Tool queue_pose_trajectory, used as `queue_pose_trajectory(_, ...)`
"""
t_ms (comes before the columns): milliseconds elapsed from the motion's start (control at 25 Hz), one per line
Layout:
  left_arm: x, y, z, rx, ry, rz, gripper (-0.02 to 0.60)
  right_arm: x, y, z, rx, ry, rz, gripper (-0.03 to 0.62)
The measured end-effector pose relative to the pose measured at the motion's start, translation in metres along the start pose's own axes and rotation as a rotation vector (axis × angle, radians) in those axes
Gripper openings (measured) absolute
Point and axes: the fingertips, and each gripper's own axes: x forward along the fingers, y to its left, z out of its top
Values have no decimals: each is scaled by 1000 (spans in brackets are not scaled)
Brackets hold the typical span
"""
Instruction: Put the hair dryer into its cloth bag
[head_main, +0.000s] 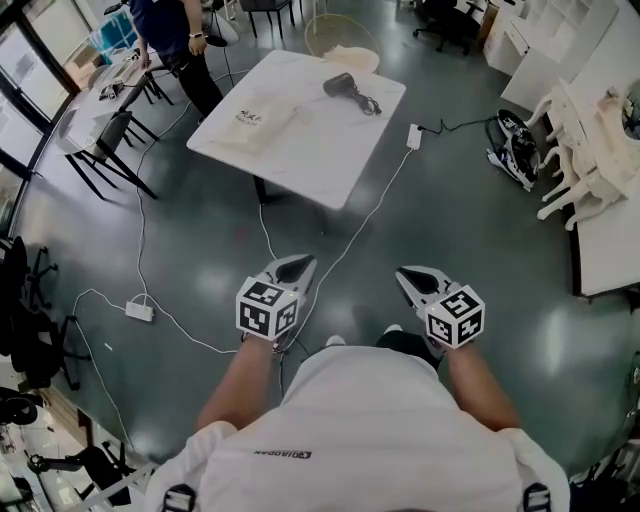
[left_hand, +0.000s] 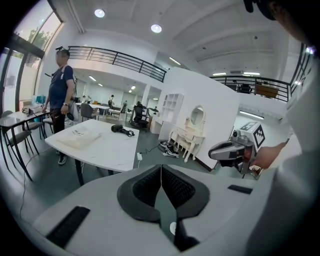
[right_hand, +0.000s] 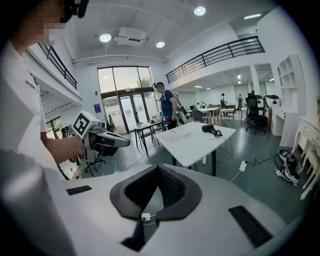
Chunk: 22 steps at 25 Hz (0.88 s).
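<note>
Head view | left gripper and right gripper closed, empty | hair dryer, cloth bag on bench, well ahead | step closer, open before reaching.

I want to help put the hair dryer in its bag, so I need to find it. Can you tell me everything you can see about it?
The hair dryer is small and black, and looks like plastic. It lies on its side near the far edge of the white table, with its dark cord bunched beside it. Only the table touches it. The cream cloth bag lies apart from it on the same table. It is too far away to see buttons.
</note>
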Motion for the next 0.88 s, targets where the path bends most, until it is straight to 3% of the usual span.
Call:
queue_pose_trajectory(240,19,9,0,-30,4,31,31,20,-28,2,-8,27,45,21)
queue_pose_trajectory(440,43,23,16,-79,-6,108,31,35,-65,21,-29,18,109,21)
queue_pose_trajectory(640,94,10,59,-142,-76,88,31,41,-126,40,-38,0,159,21)
queue_pose_trajectory(880,157,-5,97,-142,-75,151,31,40,-198,51,-19,10,215,21)
